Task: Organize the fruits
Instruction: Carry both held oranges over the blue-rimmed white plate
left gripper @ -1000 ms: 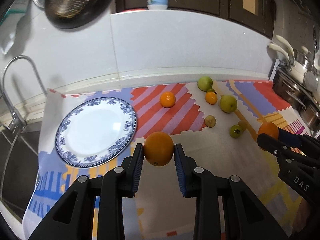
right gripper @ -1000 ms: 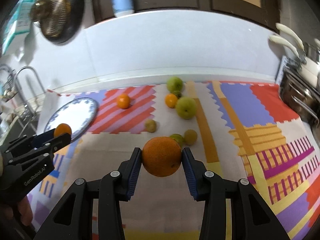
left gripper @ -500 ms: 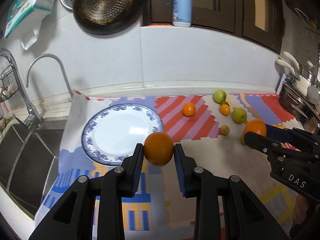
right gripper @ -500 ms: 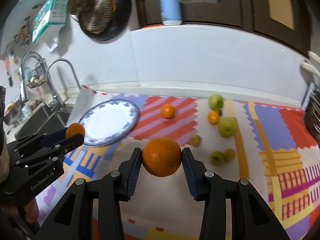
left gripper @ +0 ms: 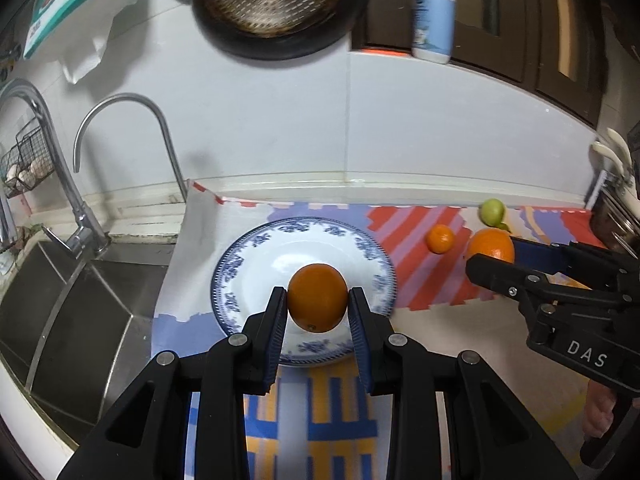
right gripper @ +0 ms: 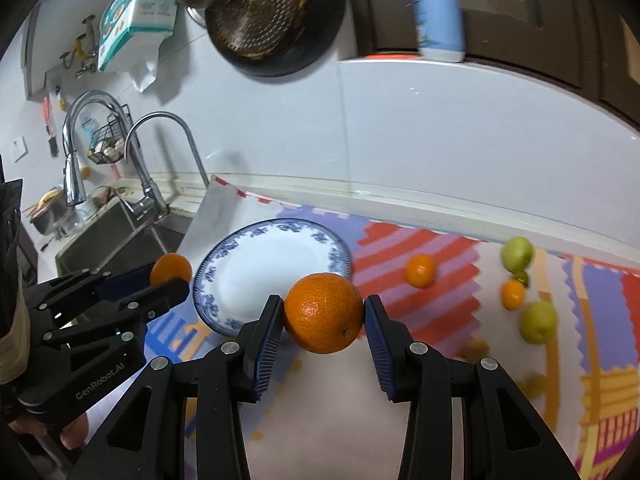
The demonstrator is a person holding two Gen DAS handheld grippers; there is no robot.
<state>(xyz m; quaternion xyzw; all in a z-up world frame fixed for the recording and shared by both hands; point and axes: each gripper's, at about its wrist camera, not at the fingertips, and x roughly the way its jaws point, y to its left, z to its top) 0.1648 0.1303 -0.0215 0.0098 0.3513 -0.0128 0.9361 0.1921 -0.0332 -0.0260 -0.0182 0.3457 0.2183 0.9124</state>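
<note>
So we've got an orange in each hand right now. Our left tongs (left gripper: pixel 318 308) are clamped on the smaller orange (left gripper: pixel 318 297), blue pads pressed on both sides, and it hangs right over the blue-and-white plate (left gripper: pixel 256 256), roughly above the middle of it, not touching as far as we can tell. Our right tongs (right gripper: pixel 324 318) are clenched on the bigger orange (right gripper: pixel 324 313), which sits just off the plate's rim on the side away from the sink, up in the air over the colourful mat (right gripper: pixel 440 248).

The plate itself sits on the mat near the sink-side end of the worktop, close to the back wall. The sink (left gripper: pixel 72 292) and its curved tap (left gripper: pixel 160 128) are just beyond that edge.

The rest of the fruit lies on the mat toward the far end of the worktop: a small tangerine (right gripper: pixel 420 270) on the red stripes, a green fruit (right gripper: pixel 517 253) near the back edge, another little orange one (right gripper: pixel 513 294) and a second green fruit (right gripper: pixel 539 322) just beside it. A couple more yellowish ones are nearer the front, but they're too blurry to call.
</note>
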